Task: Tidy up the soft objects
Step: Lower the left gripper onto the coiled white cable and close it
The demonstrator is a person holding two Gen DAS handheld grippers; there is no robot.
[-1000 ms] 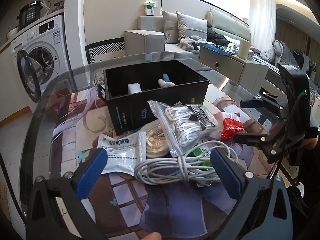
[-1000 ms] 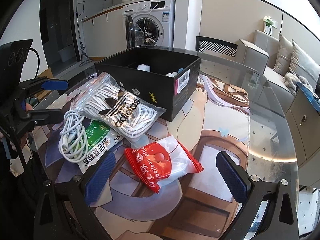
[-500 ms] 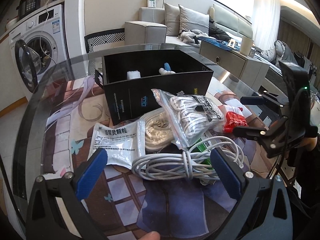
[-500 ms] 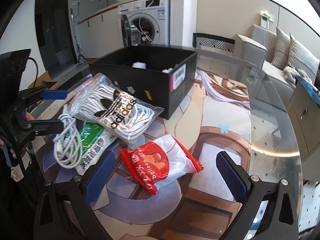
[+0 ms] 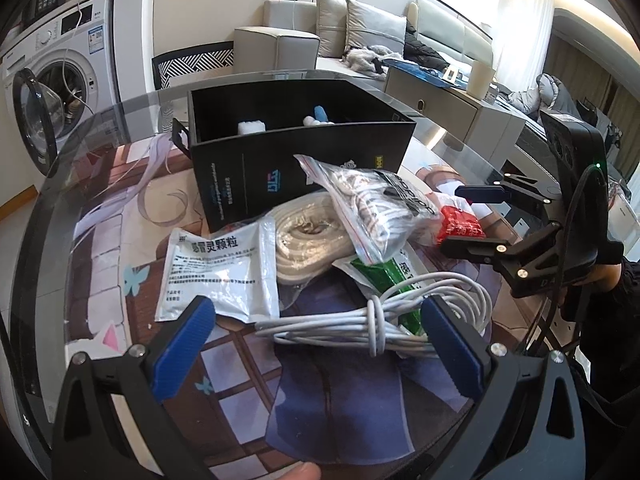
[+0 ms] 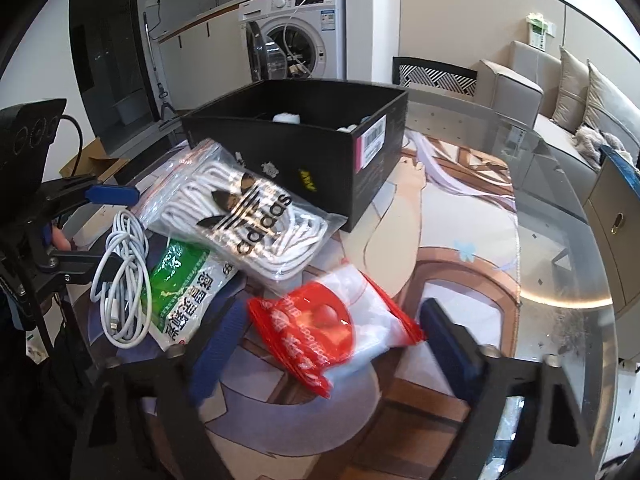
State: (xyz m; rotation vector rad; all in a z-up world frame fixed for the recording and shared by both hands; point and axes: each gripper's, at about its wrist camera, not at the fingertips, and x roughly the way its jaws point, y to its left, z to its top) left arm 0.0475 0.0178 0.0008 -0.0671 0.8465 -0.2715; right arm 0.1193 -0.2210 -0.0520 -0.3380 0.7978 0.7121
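A pile of soft items lies in front of a black box (image 5: 296,168) (image 6: 320,152). A coiled white cable (image 5: 384,320) (image 6: 124,276) lies between the fingers of my open left gripper (image 5: 316,332). A red and white balloon bag (image 6: 332,328) (image 5: 456,224) lies between the fingers of my open right gripper (image 6: 332,340). The pile also holds a zip bag of white laces marked adidas (image 6: 244,216) (image 5: 380,208), a green and white packet (image 6: 188,288) (image 5: 384,276), a white medicine sachet (image 5: 220,268) and a cream rope coil (image 5: 304,248).
The items lie on a printed mat (image 6: 448,248) on a round glass table (image 6: 560,280). The box holds a few small white and blue items (image 5: 316,116). A washing machine (image 6: 296,40), a patterned chair (image 5: 192,64) and a sofa (image 5: 360,32) stand beyond the table.
Both grippers have moved forward and down toward the pile. The cable now lies between the left fingers and the red bag between the right fingers. The right view is blurred by motion.
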